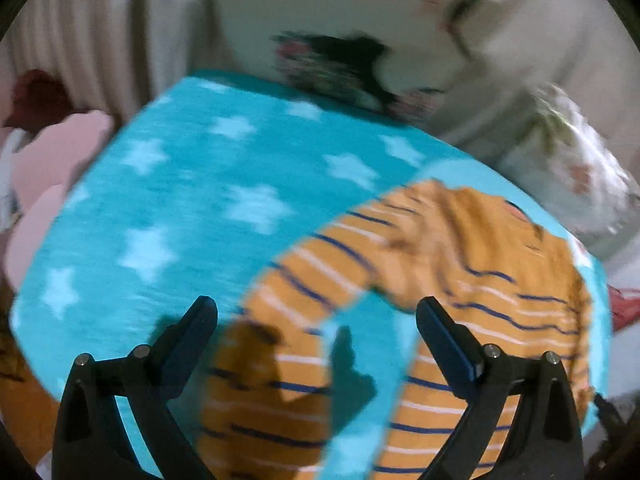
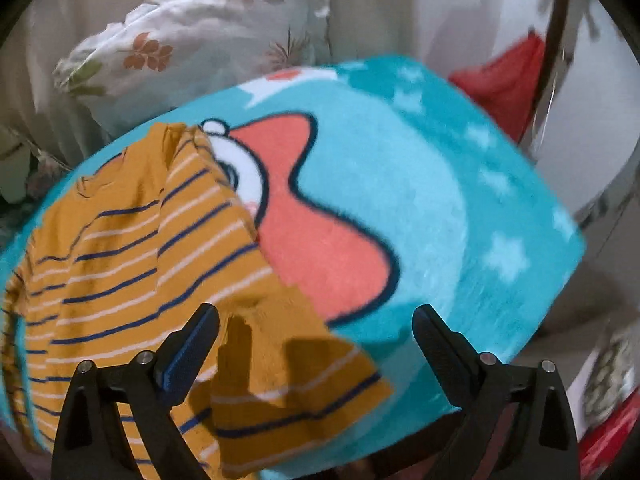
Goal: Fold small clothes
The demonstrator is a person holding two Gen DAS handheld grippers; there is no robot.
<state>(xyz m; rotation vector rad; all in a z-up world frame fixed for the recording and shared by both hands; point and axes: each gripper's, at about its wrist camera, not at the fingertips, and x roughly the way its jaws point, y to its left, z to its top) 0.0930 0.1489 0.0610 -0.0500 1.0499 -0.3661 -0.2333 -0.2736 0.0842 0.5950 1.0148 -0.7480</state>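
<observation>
A small mustard-orange shirt point(image 1: 460, 264) with navy and white stripes lies spread on a turquoise star-print blanket point(image 1: 192, 200). One long sleeve point(image 1: 296, 292) curves down toward the near edge. My left gripper point(image 1: 316, 312) is open and empty, hovering above that sleeve. In the right wrist view the shirt point(image 2: 132, 248) lies at the left of the blanket point(image 2: 460, 208), with its hem corner near the front. My right gripper point(image 2: 316, 320) is open and empty above that hem corner. Both views are motion-blurred.
Floral pillows point(image 2: 188, 44) lie beyond the blanket's far edge, and another pillow point(image 1: 360, 20) shows in the left wrist view. A red cloth point(image 2: 508, 80) and a metal bar point(image 2: 556, 40) stand at the right. Pink shapes point(image 1: 52, 160) lie off the blanket's left edge.
</observation>
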